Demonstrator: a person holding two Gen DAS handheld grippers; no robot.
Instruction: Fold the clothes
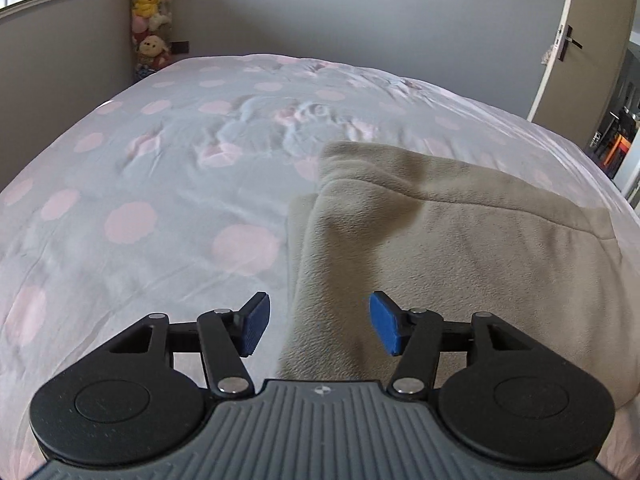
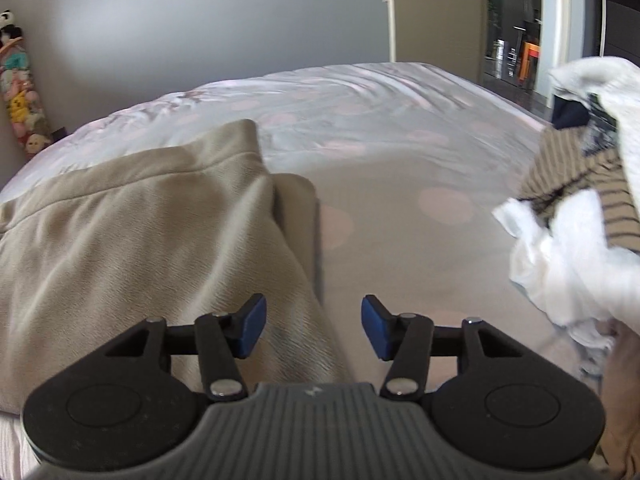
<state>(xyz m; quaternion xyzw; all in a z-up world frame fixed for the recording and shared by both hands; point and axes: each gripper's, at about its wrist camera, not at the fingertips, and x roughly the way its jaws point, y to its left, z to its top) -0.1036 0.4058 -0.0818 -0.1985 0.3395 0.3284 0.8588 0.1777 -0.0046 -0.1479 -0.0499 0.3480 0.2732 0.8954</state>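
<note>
A beige fleece garment (image 1: 460,248) lies folded in layers on the bed (image 1: 160,184). In the left wrist view it fills the right half, and my left gripper (image 1: 318,326) hangs open above its left edge with nothing between the blue pads. Seen from the right wrist, the same garment (image 2: 132,240) takes up the left half. My right gripper (image 2: 314,326) stands open over the garment's right edge, its pads apart and gripping nothing.
A heap of other clothes (image 2: 576,220), white and striped, lies at the right on the bed. The dotted bedspread (image 2: 400,168) stretches back to a grey wall. Stuffed toys (image 1: 152,20) hang in the far left corner. A door (image 1: 588,40) stands open at the right.
</note>
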